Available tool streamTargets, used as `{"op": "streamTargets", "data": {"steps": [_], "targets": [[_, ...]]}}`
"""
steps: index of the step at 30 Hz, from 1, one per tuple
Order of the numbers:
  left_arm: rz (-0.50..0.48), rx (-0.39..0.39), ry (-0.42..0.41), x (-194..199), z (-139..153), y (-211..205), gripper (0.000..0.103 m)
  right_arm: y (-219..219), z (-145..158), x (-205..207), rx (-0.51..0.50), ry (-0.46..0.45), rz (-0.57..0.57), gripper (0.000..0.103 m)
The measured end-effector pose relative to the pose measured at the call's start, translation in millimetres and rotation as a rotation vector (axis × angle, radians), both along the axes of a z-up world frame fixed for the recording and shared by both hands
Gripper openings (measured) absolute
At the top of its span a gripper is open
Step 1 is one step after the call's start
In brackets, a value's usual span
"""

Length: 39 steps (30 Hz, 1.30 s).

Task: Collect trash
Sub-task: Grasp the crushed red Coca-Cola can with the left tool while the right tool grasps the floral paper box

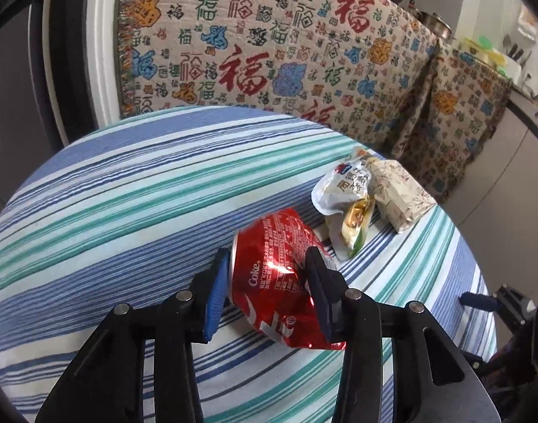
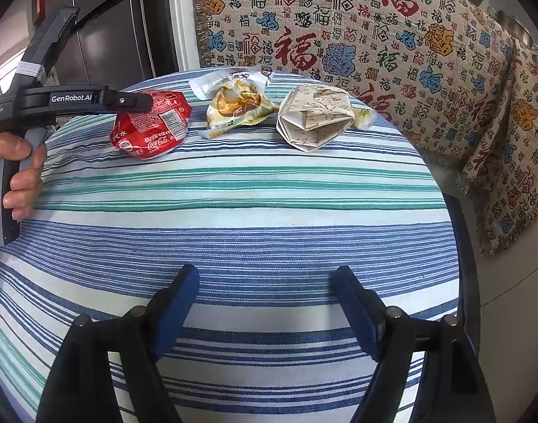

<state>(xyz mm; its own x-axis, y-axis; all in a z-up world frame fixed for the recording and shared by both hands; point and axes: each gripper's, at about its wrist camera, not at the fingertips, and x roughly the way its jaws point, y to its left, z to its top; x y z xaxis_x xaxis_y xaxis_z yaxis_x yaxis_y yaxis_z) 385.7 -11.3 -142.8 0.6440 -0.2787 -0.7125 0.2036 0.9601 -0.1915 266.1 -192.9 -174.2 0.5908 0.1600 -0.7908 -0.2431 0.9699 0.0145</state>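
Step in hand: first pickup. My left gripper [image 1: 269,282] is clamped on the crushed red can [image 1: 283,275]. The two blue pads [image 1: 216,296] press into its dented sides, one on each flank. In my left wrist view the can fills the gap between the fingers and its lower end hangs toward the striped tablecloth [image 1: 127,194]. In the right wrist view the can [image 2: 150,128] lies at the far left of the round table, with my left gripper [image 2: 141,100] reaching over it. Whether it is already clear of the cloth I cannot tell.

My right gripper [image 2: 265,303] is released. Its fingers stand well apart over bare striped cloth [image 2: 251,211] at the near side of the table, and nothing is between them.

Remaining trash, in a row along the far edge:
- a crumpled snack wrapper [image 2: 233,102], just beside the can;
- a folded paper carton [image 2: 314,116], just beside the wrapper on its right.

No bin or bag shows in either view, so I cannot say where the can goes.

Next move, as I judge it:
1. Keep the left grip firm. The can is crushed and uneven, so it may twist or slip between the pads.
2. Lift it straight up before carrying it off, so its lower edge does not drag the cloth or nudge the wrapper.
3. Send the right gripper forward to the wrapper or the carton. The wrapper is thin and slack and calls for a low pinch across a raised fold.
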Motion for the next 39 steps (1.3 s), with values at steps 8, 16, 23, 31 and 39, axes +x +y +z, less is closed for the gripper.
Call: {"op": "streamTargets", "data": {"steps": [8, 16, 23, 31, 39], "targets": [[0.021, 0.006, -0.027, -34, 10, 0, 0.038, 1, 0, 3, 0.001, 0.009, -0.009, 0.081], [0.088, 0.012, -0.010, -65, 11, 18, 0.038, -16, 13, 12, 0.042, -0.039, -0.065, 0.080], [0.102, -0.005, -0.002, -69, 7, 17, 0.038, -38, 37, 69, 0.161, -0.108, -0.166, 0.080], [0.106, -0.025, 0.005, -68, 5, 18, 0.038, -53, 18, 121, 0.330, -0.061, -0.252, 0.080], [0.101, -0.041, 0.014, -71, 4, 21, 0.038, -46, 14, 125, 0.424, -0.016, -0.195, 0.025]]}}
